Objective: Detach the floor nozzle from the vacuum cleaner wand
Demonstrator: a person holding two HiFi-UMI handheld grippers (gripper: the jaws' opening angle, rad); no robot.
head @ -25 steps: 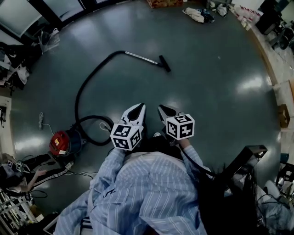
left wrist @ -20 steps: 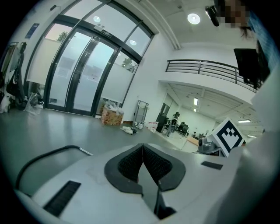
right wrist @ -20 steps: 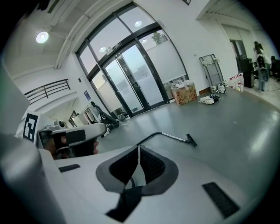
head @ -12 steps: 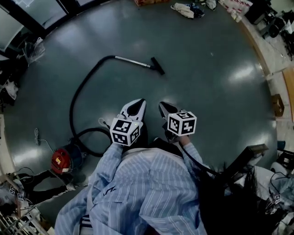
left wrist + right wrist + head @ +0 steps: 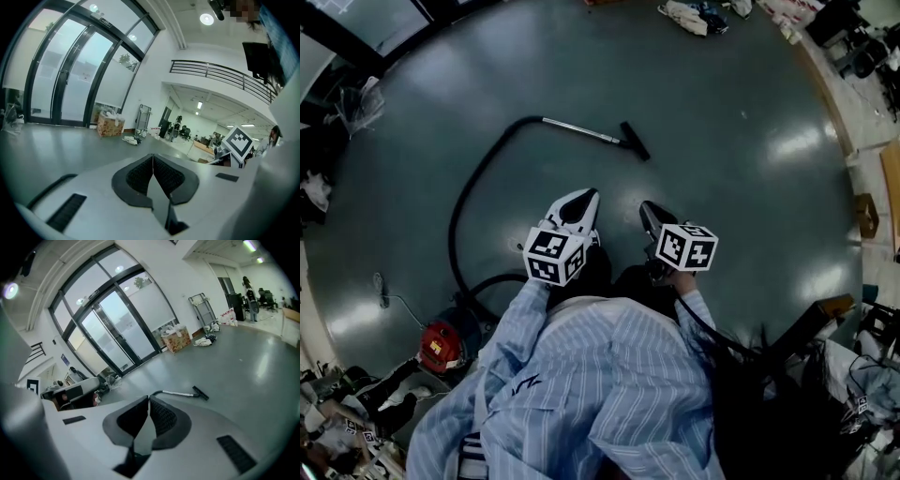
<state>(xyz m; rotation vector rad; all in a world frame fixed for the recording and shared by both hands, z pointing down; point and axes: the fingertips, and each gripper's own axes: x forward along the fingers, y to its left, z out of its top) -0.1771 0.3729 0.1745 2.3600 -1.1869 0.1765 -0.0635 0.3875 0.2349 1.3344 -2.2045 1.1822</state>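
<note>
Noted on grey floor (image 5: 722, 187): black flat floor nozzle (image 5: 635, 141), joined to silver metal wand (image 5: 581, 130) — well apart from, and ahead of, left tool (image 5: 584, 197) and right tool (image 5: 649, 208). Pressed together, both — empty.

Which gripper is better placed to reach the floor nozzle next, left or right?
Probably the right gripper: the floor nozzle lies nearer its side, and only its view shows it. The left gripper points elsewhere. Both are shut and far off.

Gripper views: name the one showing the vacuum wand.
The right gripper view: the wand and floor nozzle lie beyond its jaws; the left gripper view shows neither.
</note>
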